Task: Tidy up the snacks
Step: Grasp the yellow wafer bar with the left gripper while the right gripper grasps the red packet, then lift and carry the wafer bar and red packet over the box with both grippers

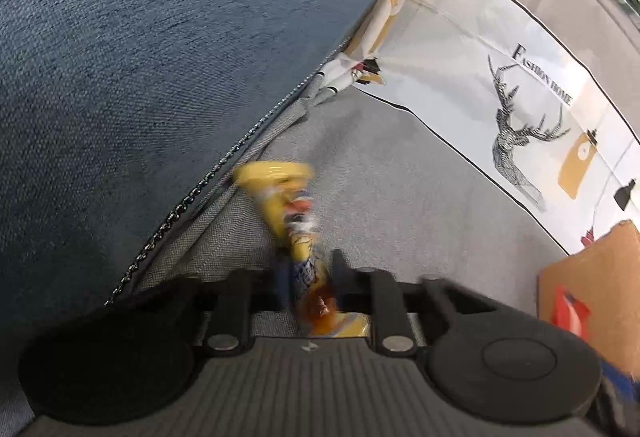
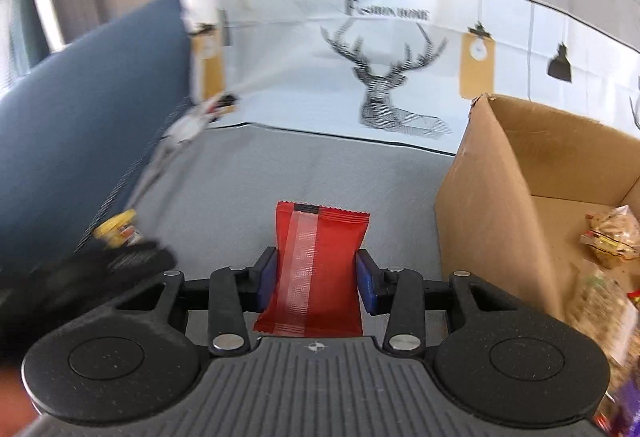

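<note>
In the left wrist view my left gripper [image 1: 310, 273] is shut on a yellow snack packet [image 1: 294, 213], which stands blurred and upright between the pads over the grey cushion. In the right wrist view my right gripper [image 2: 316, 279] is shut on a red snack packet [image 2: 318, 265], its blue pads [image 2: 366, 279] pressing both long sides. The yellow snack packet [image 2: 118, 229] and the left gripper's dark body show at the lower left there. An open cardboard box [image 2: 500, 173] stands to the right with several wrapped snacks [image 2: 612, 237] inside.
A blue cushion [image 1: 140, 57] rises on the left with a zip along its lower edge. A white cloth with a deer print [image 2: 384, 85] hangs across the back. The grey seat [image 2: 320, 173] lies between cushion and box. The box corner [image 1: 592, 277] shows in the left wrist view.
</note>
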